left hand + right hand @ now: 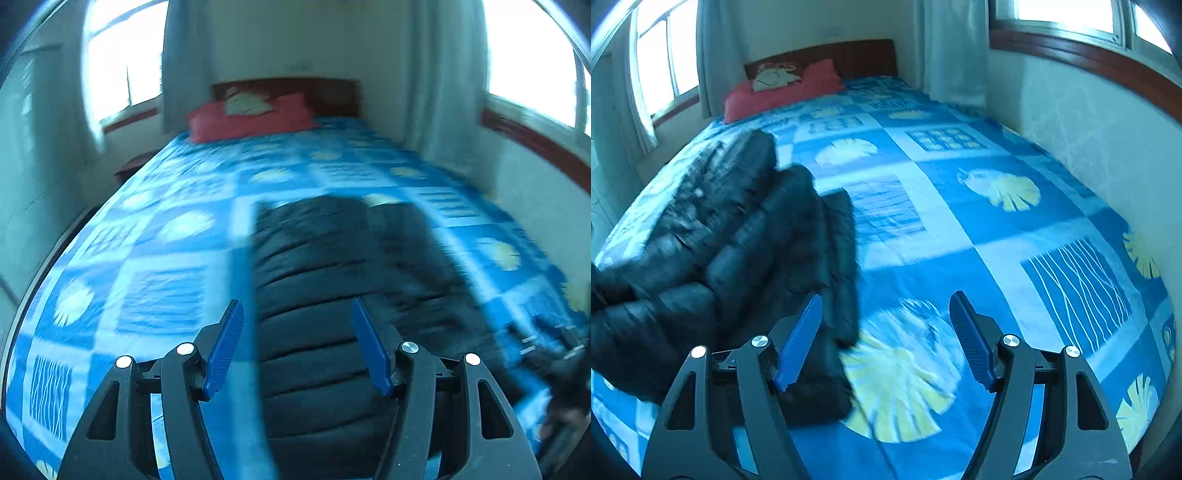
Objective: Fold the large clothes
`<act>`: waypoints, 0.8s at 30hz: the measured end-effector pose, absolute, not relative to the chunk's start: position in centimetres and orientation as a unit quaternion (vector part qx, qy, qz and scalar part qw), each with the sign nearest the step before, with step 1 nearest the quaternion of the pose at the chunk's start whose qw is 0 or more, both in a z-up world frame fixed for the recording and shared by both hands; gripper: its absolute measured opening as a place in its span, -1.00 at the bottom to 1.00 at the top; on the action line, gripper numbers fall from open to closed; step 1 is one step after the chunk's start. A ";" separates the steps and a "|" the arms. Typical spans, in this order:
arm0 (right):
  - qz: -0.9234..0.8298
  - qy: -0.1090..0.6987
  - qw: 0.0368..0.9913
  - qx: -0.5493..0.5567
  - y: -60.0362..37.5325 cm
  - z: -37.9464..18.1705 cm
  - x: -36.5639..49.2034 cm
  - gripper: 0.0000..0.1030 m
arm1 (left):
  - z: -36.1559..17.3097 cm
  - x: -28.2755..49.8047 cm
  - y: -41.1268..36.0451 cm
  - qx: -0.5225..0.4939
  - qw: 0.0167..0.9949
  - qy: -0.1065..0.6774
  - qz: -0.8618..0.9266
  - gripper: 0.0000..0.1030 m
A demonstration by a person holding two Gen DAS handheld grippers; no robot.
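The black puffer jacket (332,302) lies on the bed (960,229), its long axis running toward the red pillow (783,92), and my left fingers (297,347) hang released right above its near end with nothing between them. My right fingers (886,339) are released too, over bare bedspread just beside the jacket's right edge. The left view is smeared, so I only guess it is already folded lengthwise; beyond that right edge the bed is open as far as the wall.
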State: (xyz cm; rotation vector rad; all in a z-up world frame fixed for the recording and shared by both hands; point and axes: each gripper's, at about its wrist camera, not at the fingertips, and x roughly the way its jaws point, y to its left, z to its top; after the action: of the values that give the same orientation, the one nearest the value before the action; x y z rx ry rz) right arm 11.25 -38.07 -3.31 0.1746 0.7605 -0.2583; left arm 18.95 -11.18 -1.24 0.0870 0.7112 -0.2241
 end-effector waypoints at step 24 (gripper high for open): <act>-0.038 0.474 0.870 0.130 -37.2 -9.3 21.1 -0.43 | -9.5 22.6 -10.7 -0.014 0.898 0.408 -0.167 0.18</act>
State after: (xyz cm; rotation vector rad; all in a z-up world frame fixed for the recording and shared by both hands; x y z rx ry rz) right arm 21.13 -37.22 -9.34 0.2723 0.9913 -0.0793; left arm 22.57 -10.69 -9.52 -0.0287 0.8449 -0.3457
